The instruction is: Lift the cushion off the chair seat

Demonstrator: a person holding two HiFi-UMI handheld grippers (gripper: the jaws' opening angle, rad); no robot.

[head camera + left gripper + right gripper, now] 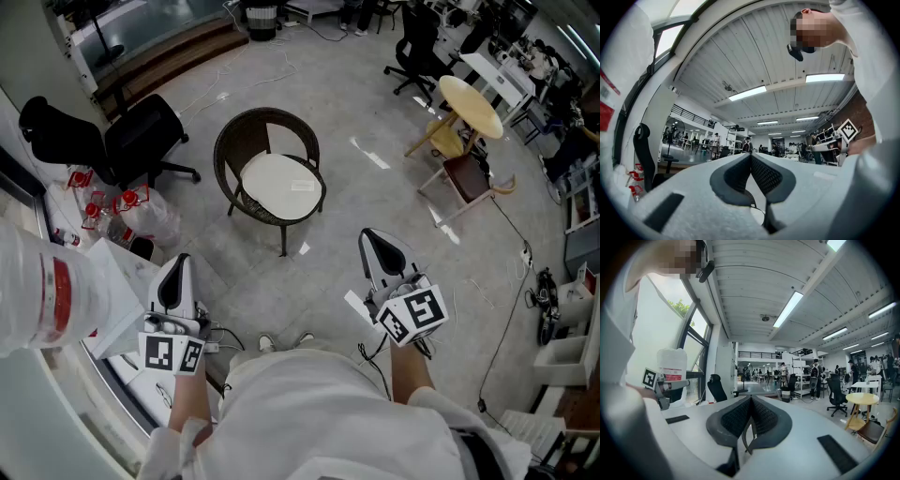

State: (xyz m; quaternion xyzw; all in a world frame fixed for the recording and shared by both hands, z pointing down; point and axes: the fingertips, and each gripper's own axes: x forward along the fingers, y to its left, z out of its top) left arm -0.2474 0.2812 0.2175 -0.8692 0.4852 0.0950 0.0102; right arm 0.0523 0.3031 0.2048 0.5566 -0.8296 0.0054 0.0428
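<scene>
Between the pads of the left gripper there is nothing: its own view shows the two black ribbed faces pressed together along their whole length. The right gripper stands the same way, jaws together and empty. Both point out across the room rather than down, so neither is aimed at the task's thing.

In the head view, the left gripper and the right gripper are held close in front of the person's body, well apart from each other. The cushion lies ahead of them and lower, on the seat of the round wicker chair, about midway between the two lines they point along. It is well apart from both, with bare floor between. The right gripper looks slightly nearer, though the difference is small.

The cushion is a pale, nearly round pad, a little wider across than deep, so it offers no strong long axis. The chair's curved back wraps the far side, which leaves the near edge free. Either gripper would probably have to tip down, open and come in at that near edge.
</scene>
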